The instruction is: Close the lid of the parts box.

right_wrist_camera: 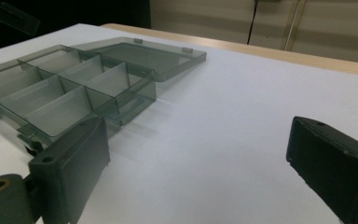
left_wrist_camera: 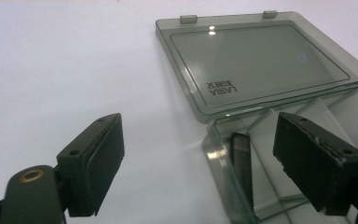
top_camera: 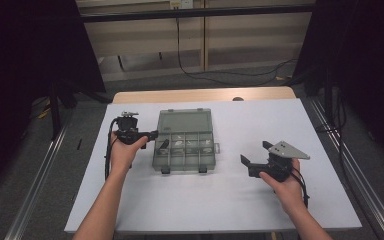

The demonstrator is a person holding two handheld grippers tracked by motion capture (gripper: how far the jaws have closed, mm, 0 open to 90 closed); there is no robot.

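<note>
A grey see-through compartment box (top_camera: pixel 185 159) lies in the middle of the white table, its lid (top_camera: pixel 185 121) folded flat on the far side. A black piece (top_camera: pixel 164 145) rests in its left corner compartment, and small pale bits lie in the compartments beside it. My left gripper (top_camera: pixel 152 135) is at the box's left edge, open; in the left gripper view (left_wrist_camera: pixel 200 135) one jaw hangs over the corner compartment with the black piece (left_wrist_camera: pixel 240 158), the other over bare table. My right gripper (top_camera: pixel 254 151) is open and empty to the right of the box (right_wrist_camera: pixel 116 79).
The white table top (top_camera: pixel 240 210) has free room in front of and to the right of the box. Black latches stick out from the box's near edge (top_camera: pixel 166 170). Beyond the table's far wooden edge a cable runs along the floor (top_camera: pixel 230 77). Dark curtains stand at both sides.
</note>
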